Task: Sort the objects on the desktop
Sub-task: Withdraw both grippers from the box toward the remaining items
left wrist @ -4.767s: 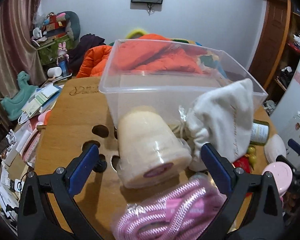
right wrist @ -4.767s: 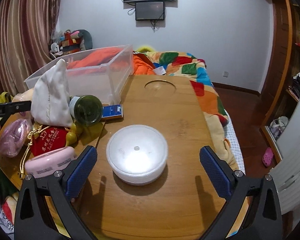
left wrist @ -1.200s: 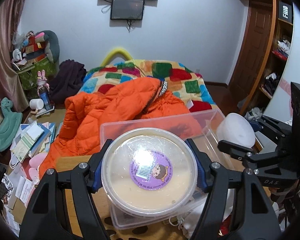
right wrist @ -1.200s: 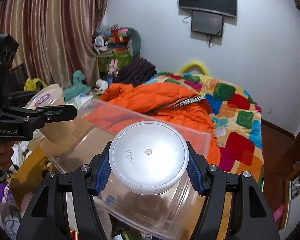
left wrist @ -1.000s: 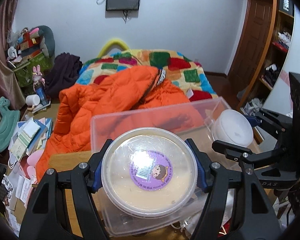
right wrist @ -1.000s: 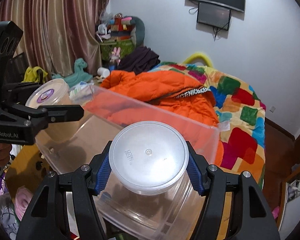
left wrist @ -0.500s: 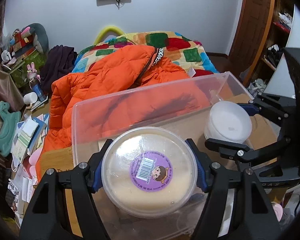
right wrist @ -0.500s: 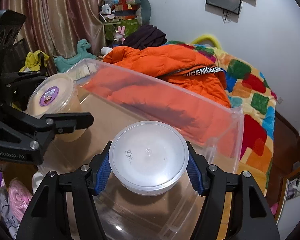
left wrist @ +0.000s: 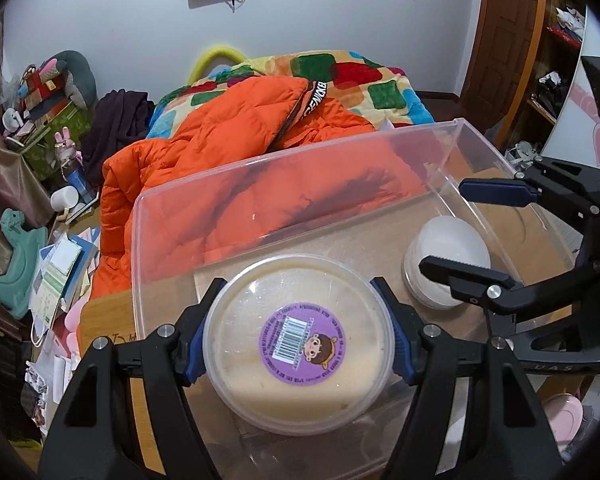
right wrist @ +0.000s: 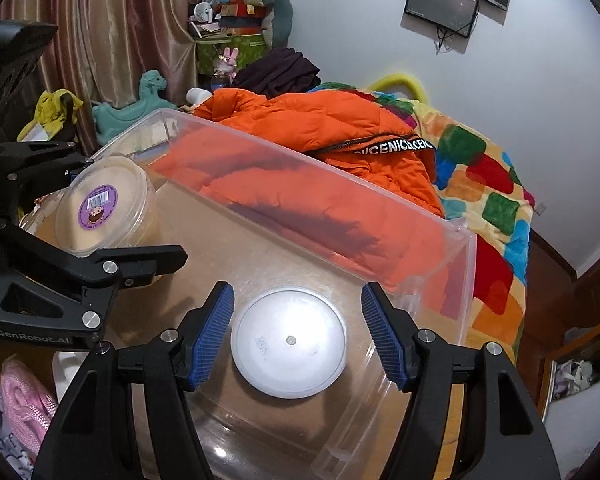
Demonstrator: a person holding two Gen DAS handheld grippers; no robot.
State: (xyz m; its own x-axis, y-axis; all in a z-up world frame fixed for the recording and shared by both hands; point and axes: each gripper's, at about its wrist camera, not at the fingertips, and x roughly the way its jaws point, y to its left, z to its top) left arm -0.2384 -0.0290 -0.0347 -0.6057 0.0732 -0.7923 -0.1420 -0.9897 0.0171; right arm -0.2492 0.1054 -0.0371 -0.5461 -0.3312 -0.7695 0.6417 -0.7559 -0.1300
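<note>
My left gripper point(left wrist: 298, 336) is shut on a cream tub with a clear lid and purple sticker point(left wrist: 298, 354), held inside the left part of the clear plastic bin point(left wrist: 296, 164). The tub also shows in the right wrist view point(right wrist: 100, 208). My right gripper point(right wrist: 296, 336) is open, its blue pads apart on both sides of a white round lidded container point(right wrist: 290, 346) that sits on the bin's floor at the right. That container shows in the left wrist view point(left wrist: 446, 256), between the right gripper's fingers point(left wrist: 460, 272).
The bin point(right wrist: 440, 248) stands on a wooden table point(left wrist: 104, 330). An orange jacket point(left wrist: 220, 148) and a colourful quilt point(right wrist: 480, 168) lie on the bed behind it. A pink rope bundle point(right wrist: 24, 404) lies at the table's left and a pink disc point(left wrist: 564, 416) at its right.
Both grippers have lowered into the bin. The right gripper has opened and let go of the white container, which now rests on the bin floor. The left still grips the tub.
</note>
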